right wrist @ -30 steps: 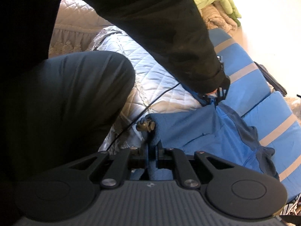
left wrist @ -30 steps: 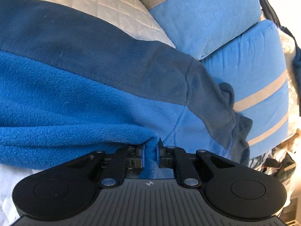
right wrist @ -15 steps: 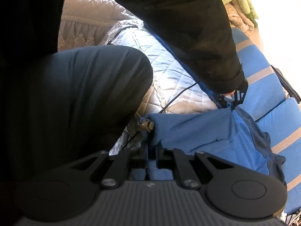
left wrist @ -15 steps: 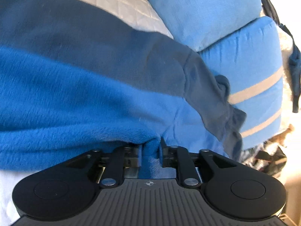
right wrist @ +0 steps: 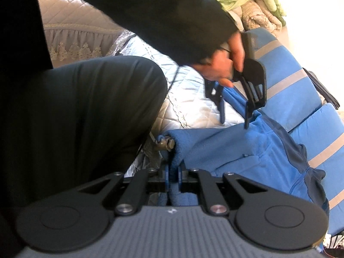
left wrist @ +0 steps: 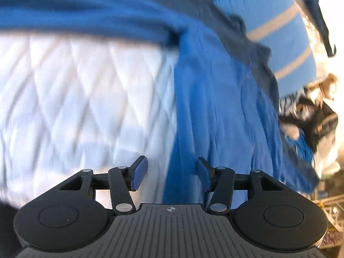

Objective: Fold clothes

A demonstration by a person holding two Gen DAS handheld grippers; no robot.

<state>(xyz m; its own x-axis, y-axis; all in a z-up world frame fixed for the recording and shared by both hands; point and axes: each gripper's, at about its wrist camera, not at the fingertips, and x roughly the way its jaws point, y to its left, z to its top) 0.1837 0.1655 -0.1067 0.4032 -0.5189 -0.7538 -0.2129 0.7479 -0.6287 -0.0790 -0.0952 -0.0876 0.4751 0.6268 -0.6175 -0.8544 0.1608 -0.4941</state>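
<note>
One blue fleece jacket with darker navy panels lies spread on the white quilted bedcover, ahead of both tongs; its near edge is bunched between the fingers of the right gripper, whose jaws are clamped together on the fabric, with one brownish toggle just beyond its fingertips; the left gripper has just been opening, its two blue-padded fingers now stand apart with nothing pressed between them, and a strip of the fleece runs up past its right finger; seen from the right wrist, the left gripper hangs over the far edge of the jacket, held by a hand in a black sleeve; beyond the jacket lie two blue cushions with grey stripes; one dark trouser knee sits left of the right gripper.
</note>
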